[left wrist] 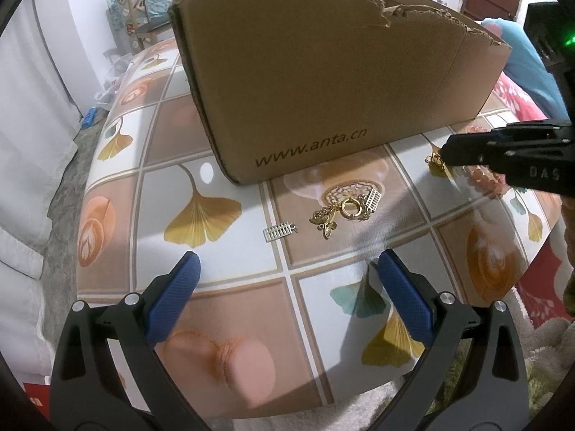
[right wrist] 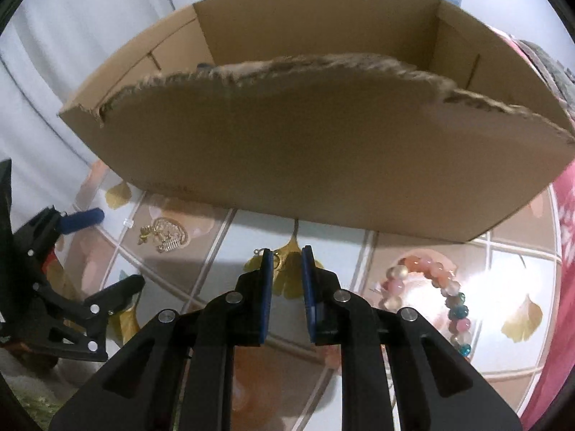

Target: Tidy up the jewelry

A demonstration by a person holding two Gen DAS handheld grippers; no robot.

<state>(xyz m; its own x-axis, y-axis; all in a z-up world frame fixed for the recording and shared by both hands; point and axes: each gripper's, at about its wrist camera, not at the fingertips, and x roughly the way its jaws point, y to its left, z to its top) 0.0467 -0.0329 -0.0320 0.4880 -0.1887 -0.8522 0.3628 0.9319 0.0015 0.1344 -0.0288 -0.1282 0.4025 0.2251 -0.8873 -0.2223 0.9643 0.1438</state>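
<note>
On ginkgo-patterned tablecloth (left wrist: 201, 212), cardboard box (left wrist: 323, 82) stands.

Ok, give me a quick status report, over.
Left gripper open, hovering short of gold charms. Right gripper nearly closed around small gold charm, grip unconfirmed. Bead bracelet on table, cardboard box behind. Nothing blocking.

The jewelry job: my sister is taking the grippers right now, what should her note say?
Left gripper: open, empty, hovering before the gold charm pile and silver comb charm.
Right gripper: fingers narrowly apart around a small gold charm on the table; grip unclear.
Bead bracelet lies on the table to the right.
Cardboard box stands behind everything; its floor is hidden.
Left: all visible jewelry is outside the box.
</note>
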